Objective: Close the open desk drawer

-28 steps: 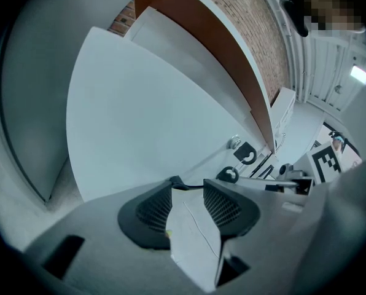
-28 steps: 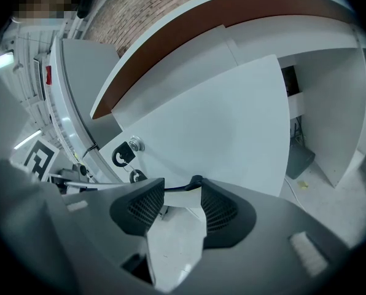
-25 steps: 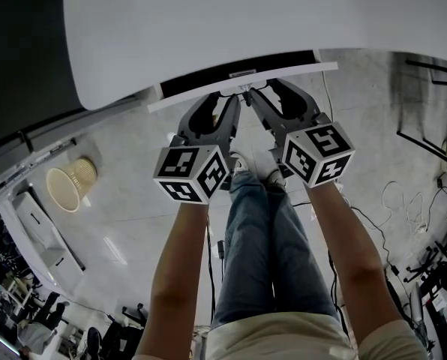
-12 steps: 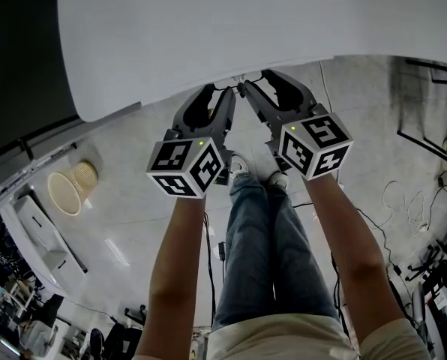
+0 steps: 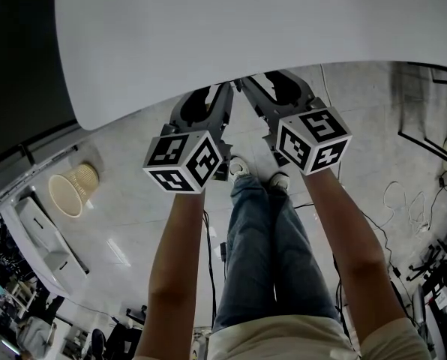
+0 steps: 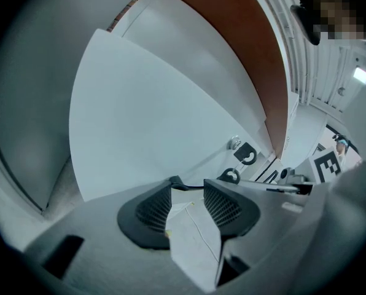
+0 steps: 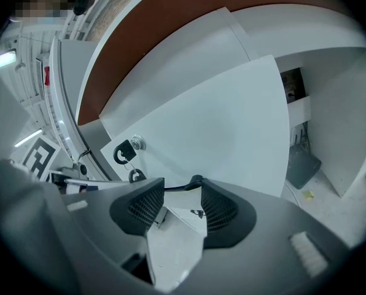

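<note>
Head view shows the white desk top (image 5: 246,28) filling the upper frame, with the left gripper (image 5: 214,94) and right gripper (image 5: 270,87) reaching under its edge; the drawer front (image 7: 214,121) appears only in the gripper views, mid frame, so I judge it nearly shut; both grippers stand side by side, half wide, holding nothing, tips at the panel, probably to push it evenly; a lock (image 7: 136,144) sits at its left.

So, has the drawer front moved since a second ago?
Yes. The drawer front has slid in under the desk top; its white strip no longer shows past that edge in the head view.
</note>
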{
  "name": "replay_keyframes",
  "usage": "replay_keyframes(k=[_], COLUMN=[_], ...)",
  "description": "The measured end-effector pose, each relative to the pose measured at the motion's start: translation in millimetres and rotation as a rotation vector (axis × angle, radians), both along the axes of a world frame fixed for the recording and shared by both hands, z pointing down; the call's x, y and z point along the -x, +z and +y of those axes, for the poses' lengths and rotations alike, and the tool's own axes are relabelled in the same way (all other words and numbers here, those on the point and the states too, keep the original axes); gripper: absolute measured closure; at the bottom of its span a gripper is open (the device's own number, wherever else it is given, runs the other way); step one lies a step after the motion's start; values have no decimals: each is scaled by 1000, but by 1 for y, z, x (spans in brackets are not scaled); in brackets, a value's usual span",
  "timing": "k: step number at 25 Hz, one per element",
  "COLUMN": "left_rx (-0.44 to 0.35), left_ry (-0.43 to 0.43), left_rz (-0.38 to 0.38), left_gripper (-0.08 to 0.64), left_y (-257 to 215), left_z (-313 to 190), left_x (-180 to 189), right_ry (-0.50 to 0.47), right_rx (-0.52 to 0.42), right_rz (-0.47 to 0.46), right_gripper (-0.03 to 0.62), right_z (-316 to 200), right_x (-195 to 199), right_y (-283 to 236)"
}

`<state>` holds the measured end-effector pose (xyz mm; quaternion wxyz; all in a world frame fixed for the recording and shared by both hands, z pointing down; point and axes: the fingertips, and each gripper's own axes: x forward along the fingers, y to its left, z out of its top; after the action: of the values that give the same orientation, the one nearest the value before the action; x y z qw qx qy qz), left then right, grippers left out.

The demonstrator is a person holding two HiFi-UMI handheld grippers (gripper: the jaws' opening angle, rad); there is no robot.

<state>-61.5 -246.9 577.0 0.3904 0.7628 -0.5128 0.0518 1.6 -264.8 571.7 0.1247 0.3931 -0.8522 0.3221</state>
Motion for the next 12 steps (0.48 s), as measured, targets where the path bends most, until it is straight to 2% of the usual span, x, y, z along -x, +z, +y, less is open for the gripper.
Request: replay_keyframes(k=[12], left_rx=[-7], left_ry=[-13], left_rz=[-14], left_gripper=[394], left_y=[1], left_z=[-23], left_x=[9], right_ry=[-3], right_rx=[-23], right_rz=[0], right_gripper=[399], right_z=[-23], right_x=[9], right_y=[0])
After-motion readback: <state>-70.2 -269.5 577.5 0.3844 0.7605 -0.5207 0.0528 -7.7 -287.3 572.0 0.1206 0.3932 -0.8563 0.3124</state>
